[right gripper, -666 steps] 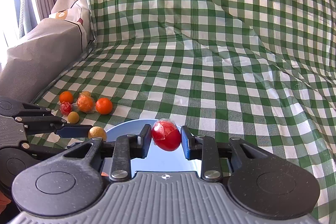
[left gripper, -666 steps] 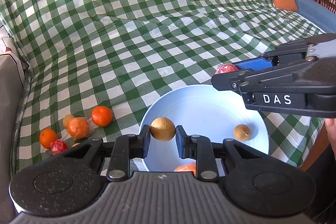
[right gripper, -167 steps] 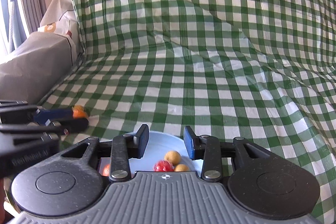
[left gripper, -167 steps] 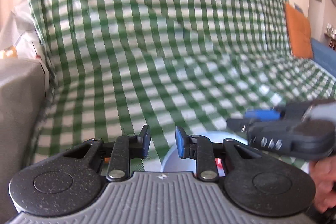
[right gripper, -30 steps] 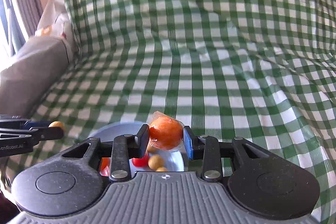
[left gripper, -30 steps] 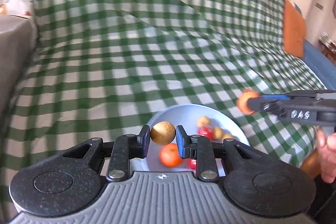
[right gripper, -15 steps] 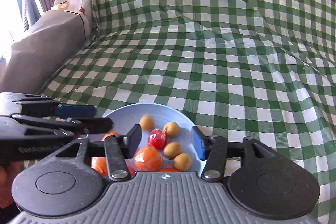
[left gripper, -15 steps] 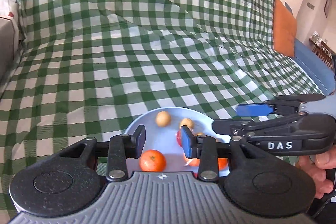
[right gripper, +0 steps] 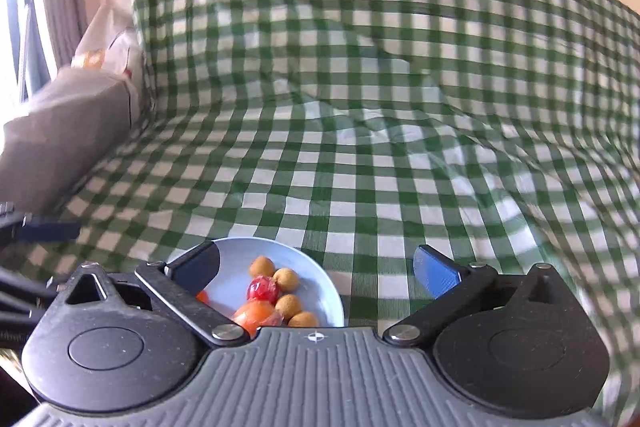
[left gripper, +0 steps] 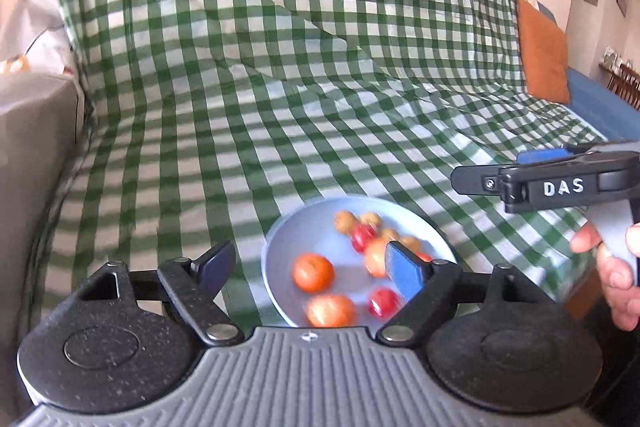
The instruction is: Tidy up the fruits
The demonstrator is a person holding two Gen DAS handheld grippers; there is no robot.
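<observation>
A pale blue bowl (left gripper: 296,223) sits on the green checked cloth and holds several fruits: oranges (left gripper: 313,272), small red ones (left gripper: 383,302) and small tan ones (left gripper: 344,221). My left gripper (left gripper: 308,269) is open wide and empty, just above the bowl's near rim. My right gripper (right gripper: 316,269) is open wide and empty, with the bowl (right gripper: 320,277) and its fruits (right gripper: 263,289) under its left finger. The right gripper also shows in the left wrist view (left gripper: 496,175), held by a hand at the right.
The checked cloth (left gripper: 280,107) covers a sofa seat and back. A grey covered armrest (left gripper: 28,131) stands at the left. An orange cushion (left gripper: 544,51) leans at the far right. The left gripper shows at the left edge of the right wrist view (right gripper: 36,231).
Both grippers have let go of their fruits into the bowl, opened wider and pulled back and up from it.
</observation>
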